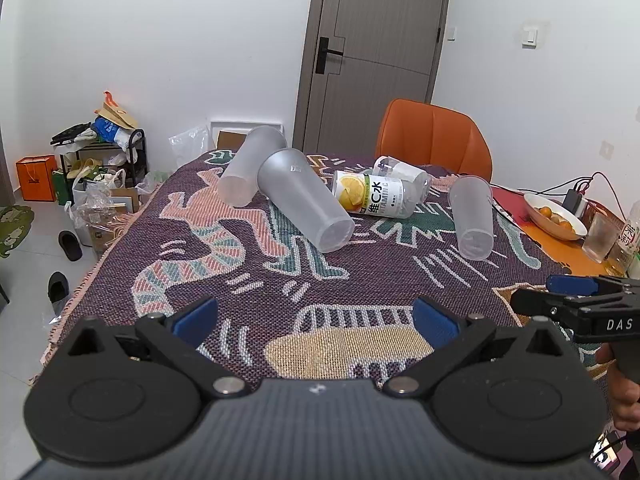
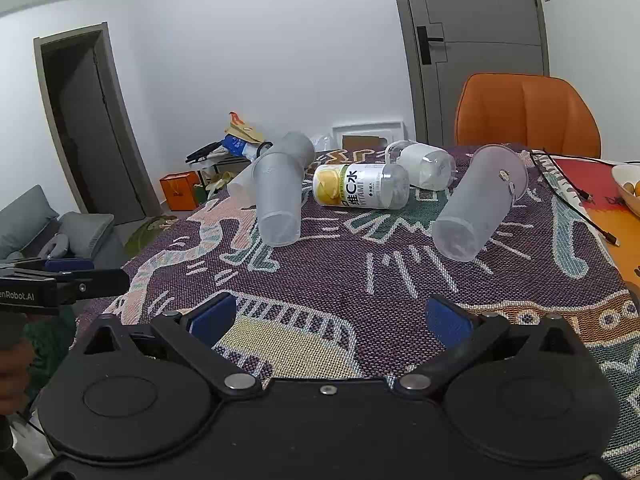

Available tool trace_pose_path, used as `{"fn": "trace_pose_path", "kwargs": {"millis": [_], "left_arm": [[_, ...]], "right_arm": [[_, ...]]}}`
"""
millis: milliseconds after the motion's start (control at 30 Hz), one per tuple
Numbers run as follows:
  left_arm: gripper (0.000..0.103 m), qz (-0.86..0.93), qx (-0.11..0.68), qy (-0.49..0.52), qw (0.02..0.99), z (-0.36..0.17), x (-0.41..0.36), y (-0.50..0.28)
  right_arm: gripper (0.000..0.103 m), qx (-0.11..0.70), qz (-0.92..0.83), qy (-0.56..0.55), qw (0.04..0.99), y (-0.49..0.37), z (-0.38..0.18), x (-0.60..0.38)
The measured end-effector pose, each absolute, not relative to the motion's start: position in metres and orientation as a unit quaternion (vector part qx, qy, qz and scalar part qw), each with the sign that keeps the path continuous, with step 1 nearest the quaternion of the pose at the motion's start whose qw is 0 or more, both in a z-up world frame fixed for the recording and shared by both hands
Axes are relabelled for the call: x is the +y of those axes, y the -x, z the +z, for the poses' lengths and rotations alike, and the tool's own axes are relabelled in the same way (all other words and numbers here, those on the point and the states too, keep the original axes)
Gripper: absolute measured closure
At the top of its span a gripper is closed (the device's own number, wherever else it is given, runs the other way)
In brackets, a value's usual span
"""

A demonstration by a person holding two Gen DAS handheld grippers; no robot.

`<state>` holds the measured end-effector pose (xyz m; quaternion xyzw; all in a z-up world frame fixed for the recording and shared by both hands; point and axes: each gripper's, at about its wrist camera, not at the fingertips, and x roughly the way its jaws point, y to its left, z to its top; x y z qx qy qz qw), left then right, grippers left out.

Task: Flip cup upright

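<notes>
My right gripper [image 2: 328, 316] sits spread and empty, nearest the lone frosted cup [image 2: 478, 204] lying ahead-right on the woven cloth [image 2: 400, 280], base toward me, mouth away

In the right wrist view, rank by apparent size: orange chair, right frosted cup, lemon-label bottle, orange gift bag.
1. orange chair
2. right frosted cup
3. lemon-label bottle, close to the cup; the cup lies nearer, so unsure
4. orange gift bag, farthest away

Bright, even indoor light, soft shadows, sharp centre; fisheye bends both views' edges, corners perhaps slightly vignetted.
</notes>
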<state>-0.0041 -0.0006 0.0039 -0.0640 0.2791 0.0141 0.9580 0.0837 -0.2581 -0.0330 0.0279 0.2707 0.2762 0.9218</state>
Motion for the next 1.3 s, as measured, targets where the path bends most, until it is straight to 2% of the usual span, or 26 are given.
{"fn": "trace_pose_path", "kwargs": {"millis": [1300], "left_arm": [[0.000,0.015,0.266,0.089,0.960,0.000,0.020,-0.012]], "right_arm": [[0.000,0.275,0.281,-0.008,0.919,-0.105,-0.035,-0.237]]}}
